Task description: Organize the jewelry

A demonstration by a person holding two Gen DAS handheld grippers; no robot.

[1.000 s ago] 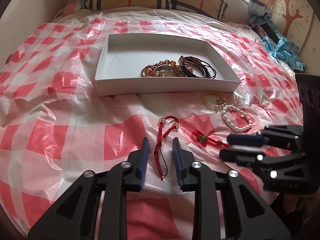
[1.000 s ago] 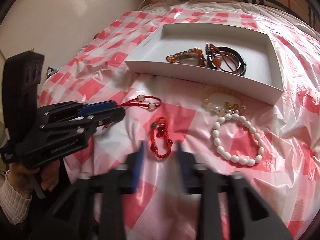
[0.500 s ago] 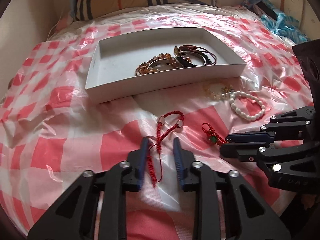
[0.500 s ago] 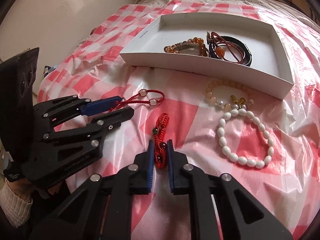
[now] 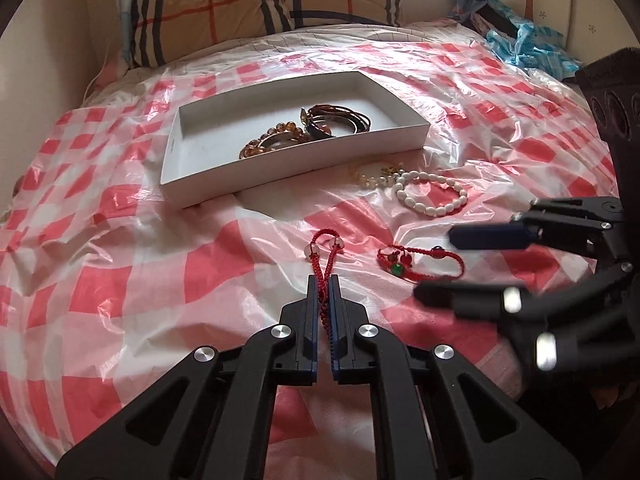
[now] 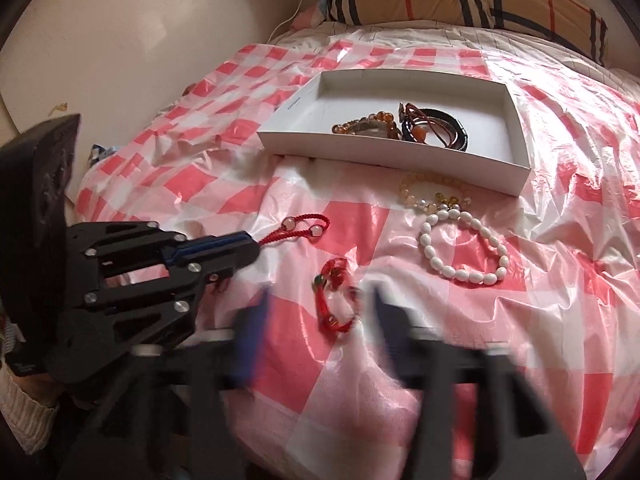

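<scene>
A white tray lies on the bed with amber-bead and dark bracelets inside; it also shows in the right wrist view. My left gripper is shut on a red cord bracelet with two clear beads, also seen in the right wrist view. My right gripper is open and blurred, its fingers either side of a red cord bracelet with a green bead, which lies loose on the sheet. A white bead bracelet and a pale yellow one lie before the tray.
The bed is covered by a red-and-white checked plastic sheet. A plaid pillow lies behind the tray. Blue plastic bags sit at the far right. A wall borders the bed's left side.
My left gripper has closed on the red cord bracelet with clear beads. My right gripper has opened from around the green-bead bracelet, which now lies spread on the sheet.
</scene>
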